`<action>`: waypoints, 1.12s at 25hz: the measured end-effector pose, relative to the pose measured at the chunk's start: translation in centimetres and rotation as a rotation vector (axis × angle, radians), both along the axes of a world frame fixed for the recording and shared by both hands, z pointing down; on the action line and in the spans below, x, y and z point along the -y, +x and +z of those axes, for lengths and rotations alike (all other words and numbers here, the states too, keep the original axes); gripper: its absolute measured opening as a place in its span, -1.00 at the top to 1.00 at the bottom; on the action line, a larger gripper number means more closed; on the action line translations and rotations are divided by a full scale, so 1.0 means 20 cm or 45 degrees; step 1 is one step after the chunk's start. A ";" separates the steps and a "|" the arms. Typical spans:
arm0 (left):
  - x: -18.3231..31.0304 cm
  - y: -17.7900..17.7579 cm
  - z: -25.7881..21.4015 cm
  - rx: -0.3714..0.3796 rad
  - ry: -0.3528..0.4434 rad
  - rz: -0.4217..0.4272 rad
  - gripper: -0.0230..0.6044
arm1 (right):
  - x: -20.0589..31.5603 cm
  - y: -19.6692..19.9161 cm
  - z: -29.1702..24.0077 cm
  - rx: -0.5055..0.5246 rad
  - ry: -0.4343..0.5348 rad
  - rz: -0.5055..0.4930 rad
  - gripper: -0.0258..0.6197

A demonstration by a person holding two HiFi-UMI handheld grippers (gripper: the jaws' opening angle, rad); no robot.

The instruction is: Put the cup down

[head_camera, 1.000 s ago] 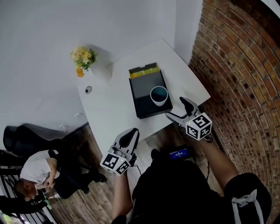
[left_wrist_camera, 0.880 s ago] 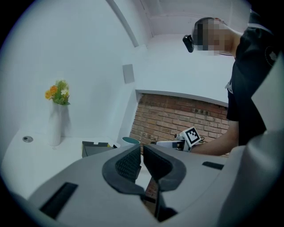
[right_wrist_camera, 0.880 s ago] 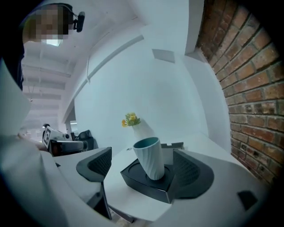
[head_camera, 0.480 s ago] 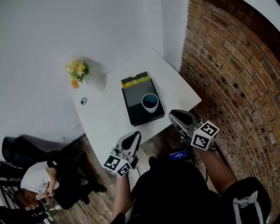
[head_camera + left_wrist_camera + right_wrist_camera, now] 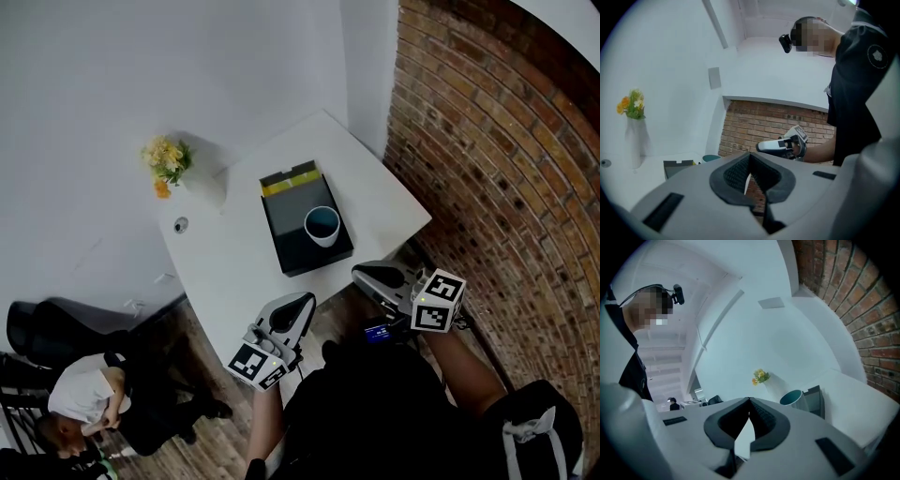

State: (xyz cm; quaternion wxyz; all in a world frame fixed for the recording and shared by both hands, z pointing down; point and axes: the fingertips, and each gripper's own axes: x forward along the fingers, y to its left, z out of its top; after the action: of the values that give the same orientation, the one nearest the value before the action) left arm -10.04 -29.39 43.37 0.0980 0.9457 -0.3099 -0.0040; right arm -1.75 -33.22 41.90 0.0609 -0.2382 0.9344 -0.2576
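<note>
Now, cup (image 5: 322,226): upright on black tray (image 5: 286,251)
Left gripper (image 5: 302,302): six o'clock of cup, jaws pressed together, empty
Right gripper (image 5: 362,274): five o'clock, jaws together, empty

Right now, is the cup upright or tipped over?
Upright: the cup stands on the black tray, its round rim facing up.

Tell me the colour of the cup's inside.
Teal, with a white outer wall; the cup shows best in the head view.

One cup (image 5: 322,226), one tray (image 5: 292,248), one bouquet (image 5: 165,159), two claws (left claw (image 5: 305,301), right claw (image 5: 362,273))
</note>
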 end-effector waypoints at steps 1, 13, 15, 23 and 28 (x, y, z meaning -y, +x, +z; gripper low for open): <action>0.00 0.00 -0.01 -0.001 0.010 0.004 0.90 | 0.00 0.00 0.00 -0.012 0.008 -0.014 0.88; -0.01 0.02 -0.03 -0.077 -0.030 0.023 0.90 | 0.02 -0.04 0.06 -0.179 0.061 -0.052 0.88; -0.02 0.02 -0.04 -0.070 -0.036 0.025 0.91 | 0.02 -0.04 0.06 -0.178 0.055 -0.050 0.88; -0.03 0.04 -0.04 -0.060 -0.053 0.048 0.91 | 0.00 -0.05 0.09 -0.241 0.069 -0.045 0.88; -0.04 0.05 -0.04 -0.059 -0.060 0.060 0.90 | -0.01 -0.04 0.10 -0.254 0.072 -0.033 0.88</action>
State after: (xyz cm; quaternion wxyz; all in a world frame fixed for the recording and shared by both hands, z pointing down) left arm -9.06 -28.59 42.63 0.1275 0.9498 -0.2852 -0.0164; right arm -2.63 -33.03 43.83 -0.0291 -0.2488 0.9457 -0.2069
